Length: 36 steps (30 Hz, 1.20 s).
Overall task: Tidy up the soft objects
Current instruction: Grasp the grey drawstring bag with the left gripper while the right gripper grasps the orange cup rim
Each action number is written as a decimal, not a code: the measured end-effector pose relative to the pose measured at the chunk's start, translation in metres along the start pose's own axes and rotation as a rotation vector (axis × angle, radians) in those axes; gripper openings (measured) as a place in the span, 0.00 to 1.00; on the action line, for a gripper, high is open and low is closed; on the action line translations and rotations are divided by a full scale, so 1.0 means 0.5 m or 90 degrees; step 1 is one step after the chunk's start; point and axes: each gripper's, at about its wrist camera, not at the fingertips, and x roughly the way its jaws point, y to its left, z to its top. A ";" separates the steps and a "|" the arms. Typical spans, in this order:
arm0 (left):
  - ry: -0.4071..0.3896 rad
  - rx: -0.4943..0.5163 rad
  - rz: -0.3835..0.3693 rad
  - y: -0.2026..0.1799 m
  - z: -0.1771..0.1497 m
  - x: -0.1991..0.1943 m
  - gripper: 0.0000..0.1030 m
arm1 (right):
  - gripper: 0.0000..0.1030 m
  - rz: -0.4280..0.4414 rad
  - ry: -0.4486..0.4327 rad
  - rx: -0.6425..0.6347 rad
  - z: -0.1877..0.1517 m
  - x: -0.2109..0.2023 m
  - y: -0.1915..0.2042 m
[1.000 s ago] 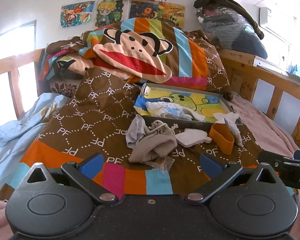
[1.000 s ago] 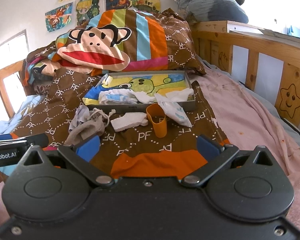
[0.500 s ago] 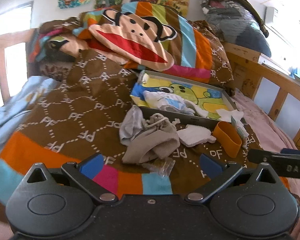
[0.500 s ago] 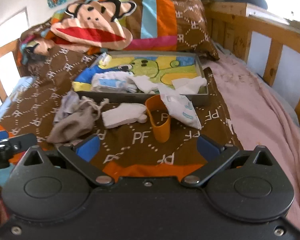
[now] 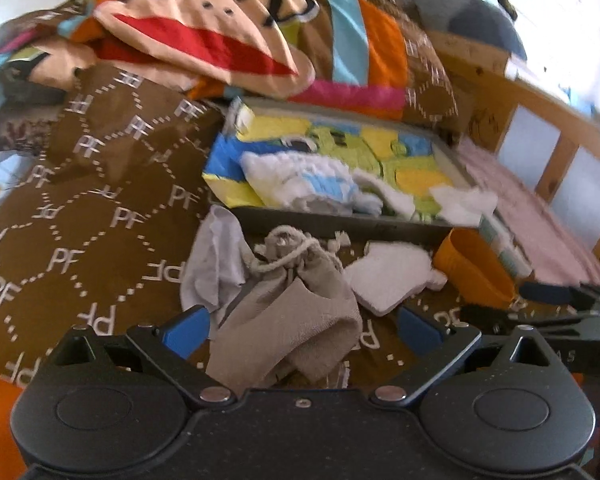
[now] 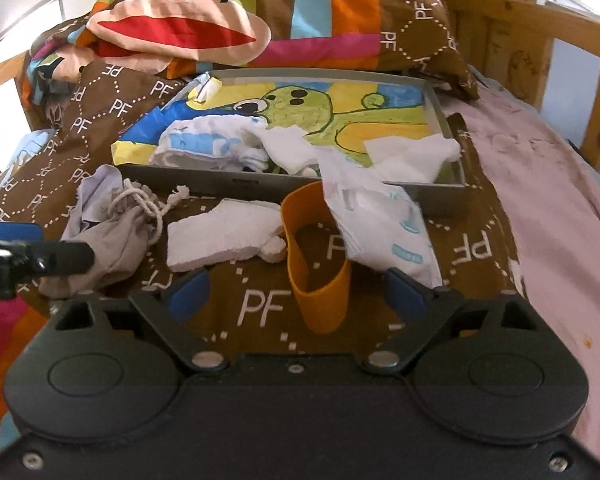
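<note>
On the brown patterned blanket lies a beige drawstring bag (image 5: 296, 304) (image 6: 116, 236) on a grey cloth (image 5: 216, 256). My left gripper (image 5: 302, 328) stands open with the bag between its fingers, and the pads are clear of it. An orange cup (image 6: 316, 264) (image 5: 476, 268) lies on its side between the fingers of my right gripper (image 6: 296, 292). Those jaws are closing and the pads do not touch the cup. A white foam piece (image 6: 224, 236) and a white tissue pack (image 6: 380, 224) lie beside the cup.
A grey tray (image 6: 288, 188) with a cartoon lining holds white and blue cloths, just beyond the loose items. A monkey-face pillow (image 6: 172, 28) is piled behind it. A wooden bed rail (image 6: 540, 52) runs along the right, beside a pink sheet (image 6: 540, 220).
Both grippers have moved forward and down toward the items. The bag now lies between the left fingers and the cup between the right fingers, which stand slightly narrower.
</note>
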 end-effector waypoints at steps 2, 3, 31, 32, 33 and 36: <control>0.027 0.012 -0.003 -0.002 0.004 0.022 0.93 | 0.80 0.004 -0.004 0.009 0.003 0.015 -0.004; 0.037 0.016 -0.007 -0.002 0.006 0.031 0.91 | 0.75 0.004 -0.004 0.014 0.004 0.021 -0.005; 0.039 0.046 -0.019 -0.039 0.049 -0.006 0.11 | 0.06 0.056 -0.013 0.069 0.025 0.016 -0.024; 0.031 0.040 -0.023 -0.038 0.051 -0.016 0.11 | 0.06 0.068 -0.015 0.070 0.026 0.010 -0.022; 0.021 0.034 -0.025 -0.035 0.055 -0.028 0.11 | 0.05 0.079 -0.019 0.069 0.027 0.004 -0.019; -0.013 0.021 -0.022 -0.030 0.064 -0.060 0.11 | 0.05 0.101 -0.036 0.059 0.032 -0.015 -0.011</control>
